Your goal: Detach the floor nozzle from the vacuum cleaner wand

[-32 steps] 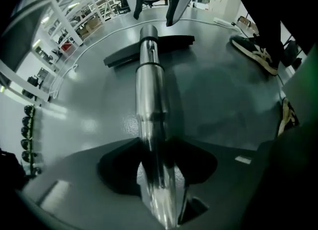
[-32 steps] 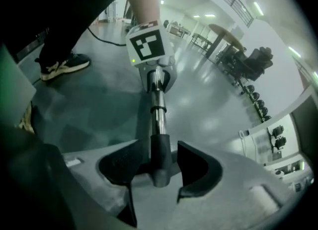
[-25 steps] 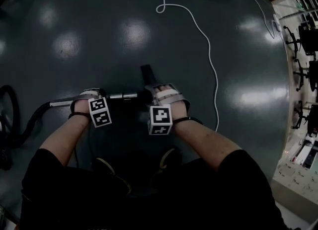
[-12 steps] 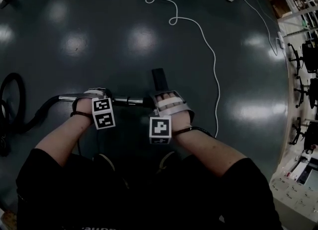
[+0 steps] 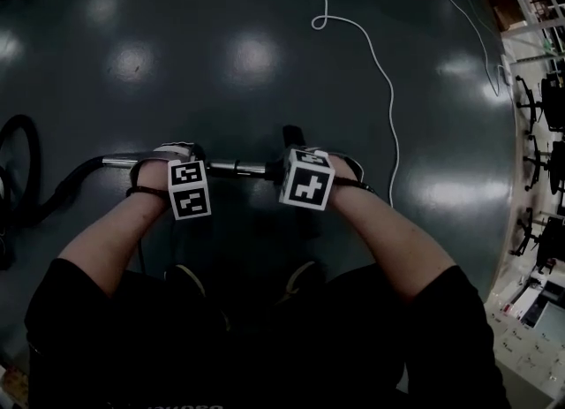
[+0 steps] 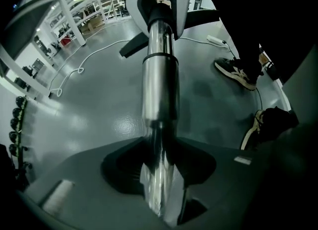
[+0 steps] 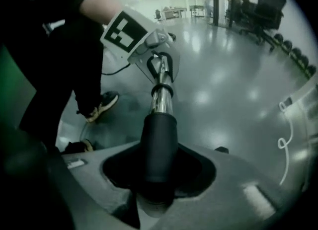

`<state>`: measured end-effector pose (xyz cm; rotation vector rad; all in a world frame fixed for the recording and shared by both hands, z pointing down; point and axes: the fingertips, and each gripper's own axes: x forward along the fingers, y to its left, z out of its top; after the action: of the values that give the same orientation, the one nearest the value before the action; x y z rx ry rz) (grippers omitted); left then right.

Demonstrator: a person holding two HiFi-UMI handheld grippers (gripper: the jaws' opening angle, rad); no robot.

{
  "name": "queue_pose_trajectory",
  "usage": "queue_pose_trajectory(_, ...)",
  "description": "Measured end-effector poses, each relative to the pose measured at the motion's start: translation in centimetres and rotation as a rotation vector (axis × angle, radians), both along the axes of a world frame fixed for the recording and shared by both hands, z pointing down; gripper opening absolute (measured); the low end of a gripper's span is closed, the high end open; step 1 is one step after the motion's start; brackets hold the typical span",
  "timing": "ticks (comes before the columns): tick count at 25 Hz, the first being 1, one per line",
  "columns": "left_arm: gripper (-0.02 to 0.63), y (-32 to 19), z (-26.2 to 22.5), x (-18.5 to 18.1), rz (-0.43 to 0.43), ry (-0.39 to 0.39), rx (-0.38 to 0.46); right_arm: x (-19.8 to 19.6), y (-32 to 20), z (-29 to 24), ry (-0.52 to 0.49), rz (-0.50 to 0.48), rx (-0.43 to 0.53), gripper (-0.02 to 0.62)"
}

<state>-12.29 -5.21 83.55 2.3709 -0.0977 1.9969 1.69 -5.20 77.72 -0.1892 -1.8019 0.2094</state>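
Now my left gripper (image 6: 160, 177) has its jaws closed tight on the shiny wand (image 6: 160, 85). My right gripper (image 7: 159, 187) has just been closing its jaws. The black neck (image 7: 159, 144) of the nozzle (image 6: 133, 49) sits between them, and they grip it. So the nozzle is at the right end of the wand, just past my right gripper.

I think I hold one part in each gripper so I can pull or twist them apart at the join. They are not apart yet.

The left gripper view shows the flat nozzle sticking out on both sides behind the right gripper. The right gripper view can't show that. Only the head view shows the wand lying level between both grippers, with the dark hose (image 5: 66, 195) running off to the left.
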Motion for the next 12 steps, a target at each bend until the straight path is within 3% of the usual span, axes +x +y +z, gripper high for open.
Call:
queue_pose_trajectory(2, 0.168, 0.1, 0.2, 0.0, -0.001, 0.005, -0.010, 0.0, 0.2, 0.0, -0.007, 0.038, -0.075, 0.149)
queue_pose_trajectory(4, 0.169, 0.1, 0.3, 0.0, -0.002, 0.006, -0.013, -0.2, 0.0, 0.1, -0.018, 0.023, -0.026, 0.147)
queue_pose_trajectory(10, 0.169, 0.8, 1.1, -0.7, 0.005, -0.004, -0.045, 0.1, -0.5, 2.4, 0.061, -0.096, 0.324, 0.143)
queue_pose_trajectory(12, 0.169, 0.5, 0.9, -0.4, -0.017, 0.011, -0.048, 0.6, -1.8, 2.4, 0.107, -0.148, 0.478, 0.139)
